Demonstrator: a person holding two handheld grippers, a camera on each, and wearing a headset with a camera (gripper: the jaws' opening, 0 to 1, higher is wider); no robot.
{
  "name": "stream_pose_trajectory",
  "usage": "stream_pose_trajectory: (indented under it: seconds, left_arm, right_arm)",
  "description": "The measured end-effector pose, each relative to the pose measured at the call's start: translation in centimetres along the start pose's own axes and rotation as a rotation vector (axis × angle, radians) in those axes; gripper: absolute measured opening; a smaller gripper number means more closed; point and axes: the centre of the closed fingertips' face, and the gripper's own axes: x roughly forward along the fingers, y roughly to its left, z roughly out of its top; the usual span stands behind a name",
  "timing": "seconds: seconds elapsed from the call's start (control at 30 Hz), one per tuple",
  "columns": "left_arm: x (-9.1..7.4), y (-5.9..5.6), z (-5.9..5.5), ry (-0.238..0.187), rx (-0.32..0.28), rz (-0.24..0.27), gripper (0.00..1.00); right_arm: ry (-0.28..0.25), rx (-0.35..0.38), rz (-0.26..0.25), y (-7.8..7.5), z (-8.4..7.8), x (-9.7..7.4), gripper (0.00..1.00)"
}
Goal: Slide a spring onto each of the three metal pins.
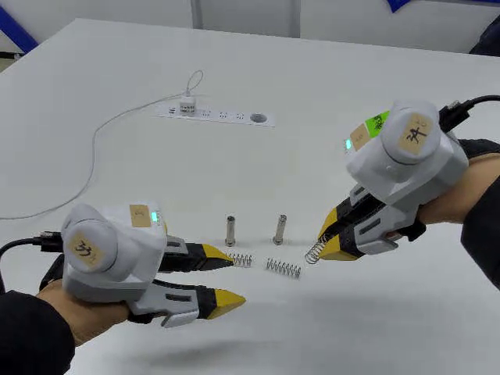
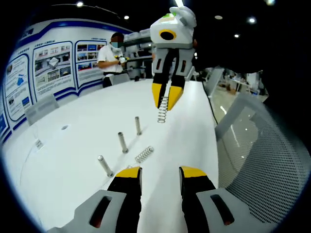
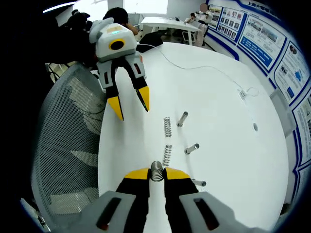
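Two metal pins (image 1: 230, 230) (image 1: 280, 229) stand upright on the white table; the left gripper view has three in a row (image 2: 105, 165) (image 2: 122, 142) (image 2: 138, 125). Two springs (image 1: 243, 259) (image 1: 283, 268) lie flat just in front of them. My right gripper (image 1: 328, 241) is shut on a third spring (image 1: 315, 250), which hangs from its tips above the table to the right of the pins, and sits end-on between the jaws in its own view (image 3: 156, 171). My left gripper (image 1: 232, 281) stands open, nothing in it, near the left spring.
A white power strip (image 1: 215, 114) with a plug and a thin cable lies further back on the table (image 1: 375, 328). A grey mesh chair (image 2: 262, 145) stands at the table's near side. A person (image 2: 109, 58) stands far off.
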Motion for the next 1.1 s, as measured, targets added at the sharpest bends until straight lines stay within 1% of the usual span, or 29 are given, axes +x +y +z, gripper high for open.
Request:
stream_pose_trajectory:
  seconds: [0.17,0.4,0.57,0.7,0.77,0.87,1.0,1.1]
  left_arm:
    - [-0.9,0.6,-0.2,-0.015,-0.018,0.034,0.33]
    - [-1.4,1.0,-0.3,-0.027,-0.035,0.064,0.37]
    - [-1.7,1.1,-0.4,-0.031,-0.052,0.086,0.42]
    - [-1.8,1.1,-0.6,-0.034,-0.061,0.099,0.45]
    - [-1.9,1.1,-0.6,-0.036,-0.066,0.103,0.46]
    - [-1.9,1.0,-0.6,-0.04,-0.074,0.109,0.49]
    - [-1.9,0.9,-0.8,-0.04,-0.084,0.114,0.52]
    - [-1.8,0.8,-0.9,-0.041,-0.09,0.116,0.53]
  right_arm:
    - [0.018,0.009,-0.023,-0.9,-0.4,-0.6,0.12]
    - [0.042,0.02,-0.04,-2.2,-0.9,-0.9,0.12]
    - [0.055,0.039,-0.067,-3.8,-1.5,-1.4,0.12]
    - [0.084,0.05,-0.094,-5.1,-2.3,-1.6,0.12]
    - [0.1,0.055,-0.105,-5.8,-2.7,-1.5,0.12]
    - [0.11,0.075,-0.107,-6.5,-3.2,-1.0,0.12]
    - [0.146,0.096,-0.109,-7.3,-4.3,-0.1,0.12]
    - [0.15,0.12,-0.107,-7.7,-4.6,0.4,0.12]
